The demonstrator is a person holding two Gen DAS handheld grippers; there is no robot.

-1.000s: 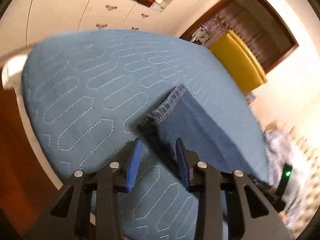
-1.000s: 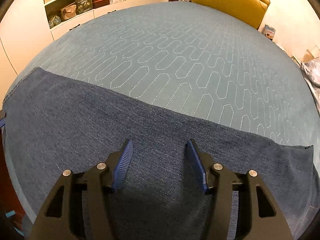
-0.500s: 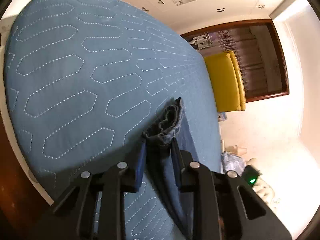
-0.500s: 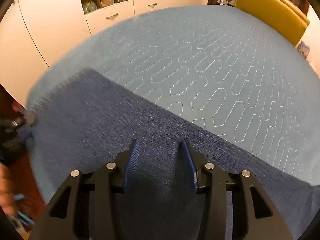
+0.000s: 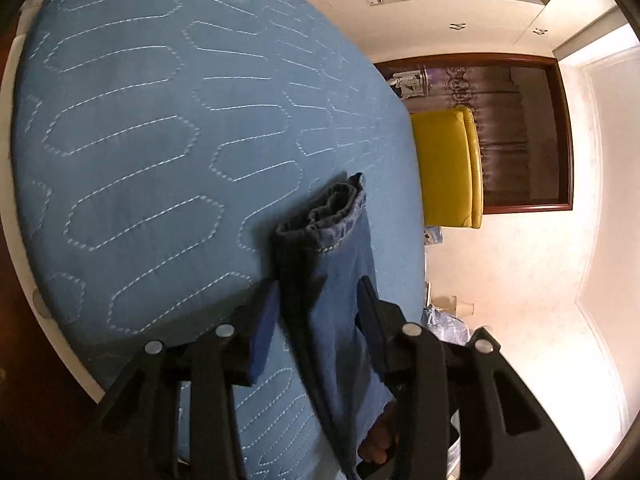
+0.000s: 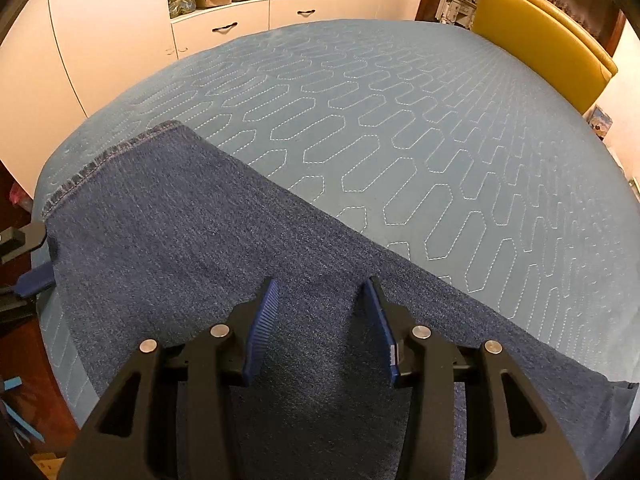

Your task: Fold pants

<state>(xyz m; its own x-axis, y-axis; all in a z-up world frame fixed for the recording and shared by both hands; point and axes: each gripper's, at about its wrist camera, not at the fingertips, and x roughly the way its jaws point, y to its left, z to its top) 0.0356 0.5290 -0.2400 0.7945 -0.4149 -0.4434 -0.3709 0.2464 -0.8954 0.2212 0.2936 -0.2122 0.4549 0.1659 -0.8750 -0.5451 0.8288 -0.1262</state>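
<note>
Blue denim pants (image 6: 224, 264) lie across the near part of a blue quilted bed (image 6: 400, 120), the hem end (image 6: 108, 160) at the left. My right gripper (image 6: 322, 320) is open above the middle of the cloth. In the left wrist view the hem end of the leg (image 5: 332, 216) is bunched, and the leg (image 5: 340, 312) runs between the fingers of my left gripper (image 5: 316, 320), which is open with the cloth loose between its pads. The left gripper also shows at the left edge of the right wrist view (image 6: 28, 260), by the hem.
A yellow headboard (image 6: 540, 36) stands at the bed's far right side. White cupboards with shelves (image 6: 248, 4) line the far wall. The bed's left edge (image 6: 44, 184) drops to a dark wooden floor. A doorway with a curtain (image 5: 500, 136) is behind the headboard.
My left gripper has opened from its grip on the hem end of the leg. My right gripper has opened a little wider. The pants have shifted right on the bed.
</note>
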